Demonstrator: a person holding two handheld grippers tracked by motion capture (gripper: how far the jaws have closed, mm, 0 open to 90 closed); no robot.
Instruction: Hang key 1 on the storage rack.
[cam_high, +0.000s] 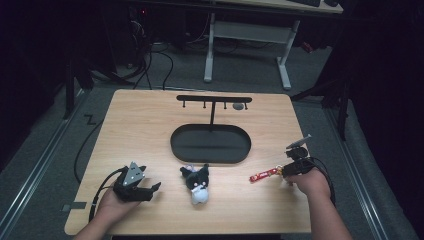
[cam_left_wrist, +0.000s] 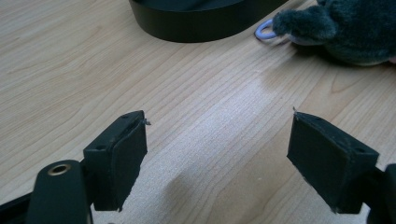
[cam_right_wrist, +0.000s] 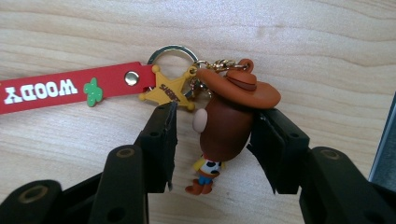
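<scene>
Right gripper (cam_right_wrist: 212, 135) jaws around cowboy keychain figure (cam_right_wrist: 227, 121), contact seemingly one-sided, red strap (cam_high: 263, 174) in high view, left gripper (cam_left_wrist: 217, 161) spread, empty, near plush toy (cam_high: 198, 184)

Shows a pale wooden table (cam_high: 150, 120) with rounded corners and fine lengthwise grain, standing on grey carpet (cam_high: 45, 135). Beyond its far edge, has a desk (cam_high: 250, 35) on white legs with a white crossbar, its top cut off by the frame. Left of that desk, has a tangle of black cables (cam_high: 150, 60) trailing over the floor in shadow. Along the table's left side, shows a metal rail (cam_high: 35, 165) running diagonally, a small black zigzag mark (cam_high: 90, 119) near the far corner and a grey patch of tape (cam_high: 72, 206) near the near corner. Right of the table, shows a dark stand leg (cam_high: 343, 107).
</scene>
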